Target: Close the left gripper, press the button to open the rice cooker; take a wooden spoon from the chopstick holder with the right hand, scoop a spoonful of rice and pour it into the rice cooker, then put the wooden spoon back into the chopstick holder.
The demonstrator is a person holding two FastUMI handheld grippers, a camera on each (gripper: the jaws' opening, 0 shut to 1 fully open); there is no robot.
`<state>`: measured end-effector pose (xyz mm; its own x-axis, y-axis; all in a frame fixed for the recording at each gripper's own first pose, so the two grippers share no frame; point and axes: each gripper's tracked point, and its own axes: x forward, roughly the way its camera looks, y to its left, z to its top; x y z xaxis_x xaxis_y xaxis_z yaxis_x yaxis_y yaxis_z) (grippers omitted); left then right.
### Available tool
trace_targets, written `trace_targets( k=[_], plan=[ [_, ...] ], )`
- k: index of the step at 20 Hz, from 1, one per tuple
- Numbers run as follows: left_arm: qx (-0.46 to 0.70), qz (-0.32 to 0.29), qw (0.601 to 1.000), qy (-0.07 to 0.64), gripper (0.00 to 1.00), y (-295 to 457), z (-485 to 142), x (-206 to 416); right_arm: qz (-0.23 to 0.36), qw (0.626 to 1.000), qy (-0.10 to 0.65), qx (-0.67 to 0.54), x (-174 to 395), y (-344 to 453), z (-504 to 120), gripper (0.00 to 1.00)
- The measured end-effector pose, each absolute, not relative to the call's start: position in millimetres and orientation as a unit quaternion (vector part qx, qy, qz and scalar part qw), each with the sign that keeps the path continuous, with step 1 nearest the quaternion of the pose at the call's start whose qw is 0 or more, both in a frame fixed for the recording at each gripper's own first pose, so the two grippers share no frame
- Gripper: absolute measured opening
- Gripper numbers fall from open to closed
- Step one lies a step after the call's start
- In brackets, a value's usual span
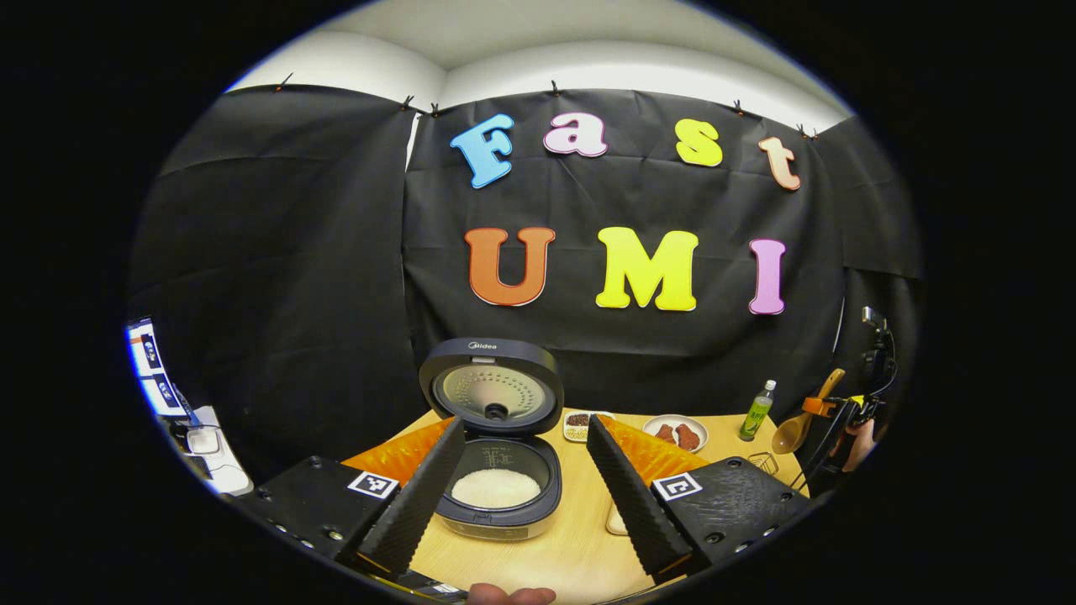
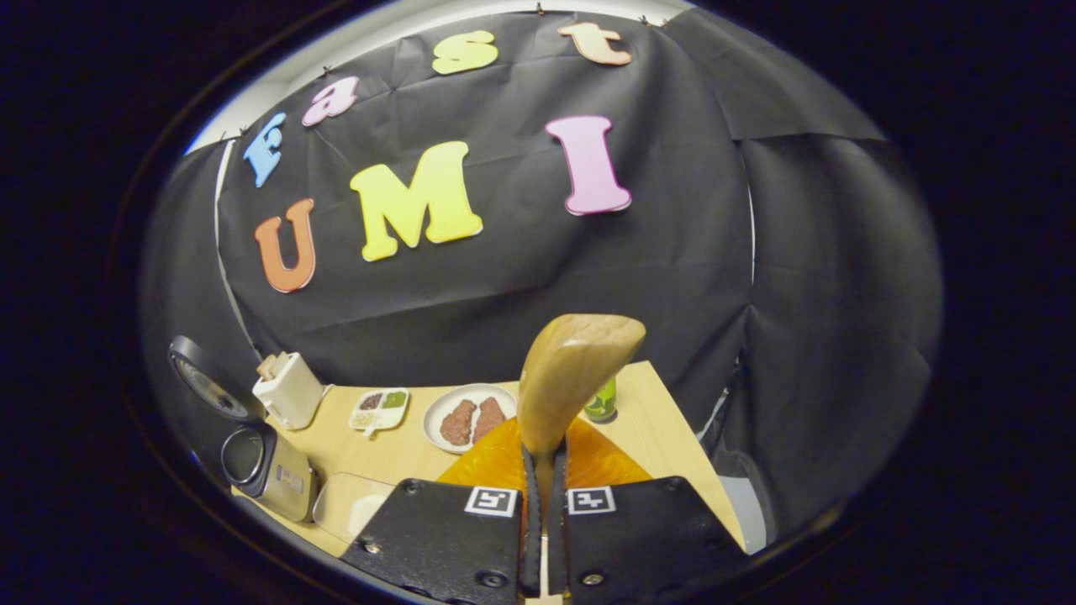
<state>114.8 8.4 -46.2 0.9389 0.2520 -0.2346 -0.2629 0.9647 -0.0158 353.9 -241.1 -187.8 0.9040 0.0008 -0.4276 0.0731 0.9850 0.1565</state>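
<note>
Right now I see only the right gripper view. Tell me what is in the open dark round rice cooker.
Observer: The left gripper view looks down into the dark round rice cooker. White rice lies in its inner pot.
Operator: Report the left gripper.
Observer: The left gripper is open, with its black ridged fingers spread to either side of the cooker in its own view.
Operator: Describe my spoon from there.
Observer: Seen from there, the light wooden spoon slants bowl-down, and its handle sticks up past the right gripper.
</note>
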Motion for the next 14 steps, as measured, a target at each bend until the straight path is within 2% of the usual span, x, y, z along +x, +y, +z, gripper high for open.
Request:
trace_targets(
  k=[14],
  plan=[
    [-0.01,0.158,0.976,0.148,0.95,5.2,-58.3,114.7,-0.029,0.953,0.281,0.106,380.3,-248.9,-309.5,0.11]
  ],
)
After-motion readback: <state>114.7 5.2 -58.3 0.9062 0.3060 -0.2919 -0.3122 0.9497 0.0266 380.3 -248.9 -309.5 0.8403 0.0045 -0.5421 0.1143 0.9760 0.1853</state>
